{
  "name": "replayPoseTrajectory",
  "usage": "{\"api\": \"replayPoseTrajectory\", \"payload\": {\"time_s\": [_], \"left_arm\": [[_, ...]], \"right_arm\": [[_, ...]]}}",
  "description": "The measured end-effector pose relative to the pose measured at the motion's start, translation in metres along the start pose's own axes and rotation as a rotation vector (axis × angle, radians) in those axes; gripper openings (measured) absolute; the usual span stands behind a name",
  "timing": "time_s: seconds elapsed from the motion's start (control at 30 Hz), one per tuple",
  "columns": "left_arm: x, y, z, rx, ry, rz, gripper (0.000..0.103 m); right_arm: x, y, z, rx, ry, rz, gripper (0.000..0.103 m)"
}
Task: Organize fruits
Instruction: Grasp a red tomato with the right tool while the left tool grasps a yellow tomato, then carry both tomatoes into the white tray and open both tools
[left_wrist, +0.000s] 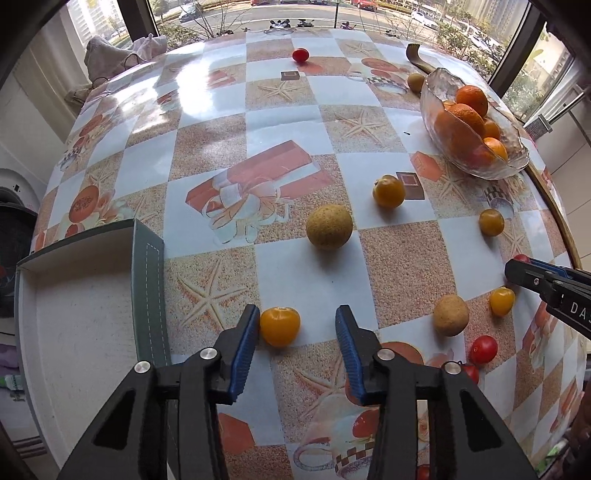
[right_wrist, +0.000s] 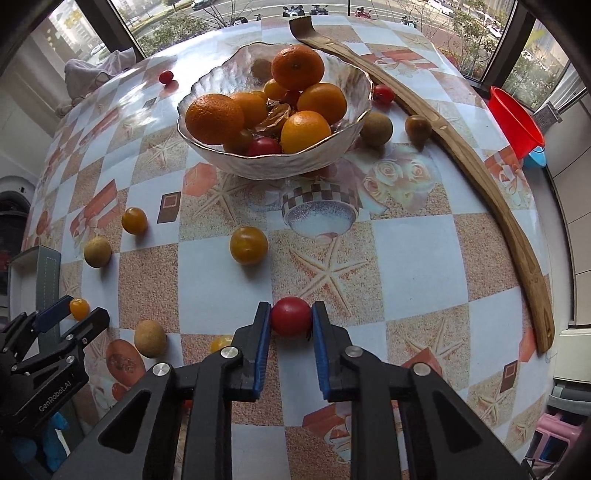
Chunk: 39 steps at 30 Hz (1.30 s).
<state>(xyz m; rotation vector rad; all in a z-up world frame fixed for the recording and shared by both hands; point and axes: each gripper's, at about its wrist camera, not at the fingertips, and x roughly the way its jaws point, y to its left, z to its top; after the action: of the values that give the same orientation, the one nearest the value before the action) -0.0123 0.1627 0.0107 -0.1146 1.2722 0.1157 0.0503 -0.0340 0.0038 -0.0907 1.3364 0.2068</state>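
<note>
In the left wrist view my left gripper (left_wrist: 297, 315) is open, and a yellow tomato (left_wrist: 279, 326) lies between its fingers, touching the left pad. In the right wrist view my right gripper (right_wrist: 290, 316) is shut on a red tomato (right_wrist: 291, 316) just above the table. The glass bowl (right_wrist: 221, 157) holds oranges and small fruit; it also shows in the left wrist view (left_wrist: 436, 125). Loose yellow tomatoes (left_wrist: 388, 191), tan round fruits (left_wrist: 329, 226) and red tomatoes (left_wrist: 483, 349) are scattered on the table.
A white open box with a green rim (left_wrist: 147, 280) stands at the left table edge. A long wooden strip (right_wrist: 491, 184) runs along the right side. A red funnel (right_wrist: 515, 120) stands beyond it. The window is at the back.
</note>
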Motion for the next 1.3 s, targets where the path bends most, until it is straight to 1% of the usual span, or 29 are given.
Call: {"api": "replayPoseTrajectory", "payload": {"time_s": [0.03, 0.1, 0.13, 0.17, 0.2, 0.43, 0.6, 0.73, 0.9, 1.0, 1.1, 1.3], "left_arm": [[-0.001, 0.001, 0.000, 0.002, 0.005, -0.002, 0.032], [-0.004, 0.006, 0.001, -0.005, 0.010, -0.027, 0.022], [-0.007, 0.010, 0.001, -0.010, 0.013, -0.052, 0.020], [-0.010, 0.013, 0.000, -0.025, 0.017, -0.086, 0.020], [-0.013, 0.016, -0.001, -0.038, 0.015, -0.104, 0.020], [-0.041, 0.028, -0.017, -0.073, -0.019, -0.136, 0.020], [-0.070, 0.046, -0.030, -0.114, -0.066, -0.142, 0.020], [-0.084, 0.074, -0.042, -0.157, -0.081, -0.106, 0.020], [-0.098, 0.122, -0.070, -0.219, -0.090, -0.009, 0.021], [-0.095, 0.152, -0.088, -0.272, -0.068, 0.054, 0.021], [-0.089, 0.178, -0.104, -0.321, -0.050, 0.096, 0.021], [-0.073, 0.209, -0.125, -0.376, -0.027, 0.140, 0.021]], "right_arm": [[-0.002, -0.001, -0.001, 0.009, -0.003, 0.014, 0.024], [-0.009, -0.003, -0.003, 0.020, -0.010, 0.039, 0.024], [-0.013, -0.005, -0.006, 0.020, -0.012, 0.054, 0.024], [-0.017, -0.004, -0.008, 0.018, -0.016, 0.067, 0.024], [-0.021, -0.002, -0.010, 0.017, -0.020, 0.083, 0.024], [-0.039, 0.019, -0.021, 0.001, -0.028, 0.165, 0.024], [-0.047, 0.052, -0.026, -0.048, -0.026, 0.205, 0.024], [-0.053, 0.086, -0.028, -0.105, -0.016, 0.248, 0.024], [-0.056, 0.143, -0.029, -0.194, -0.007, 0.311, 0.024], [-0.052, 0.182, -0.030, -0.246, 0.008, 0.351, 0.024], [-0.044, 0.220, -0.031, -0.301, 0.030, 0.376, 0.024], [-0.019, 0.277, -0.031, -0.394, 0.068, 0.352, 0.024]]}}
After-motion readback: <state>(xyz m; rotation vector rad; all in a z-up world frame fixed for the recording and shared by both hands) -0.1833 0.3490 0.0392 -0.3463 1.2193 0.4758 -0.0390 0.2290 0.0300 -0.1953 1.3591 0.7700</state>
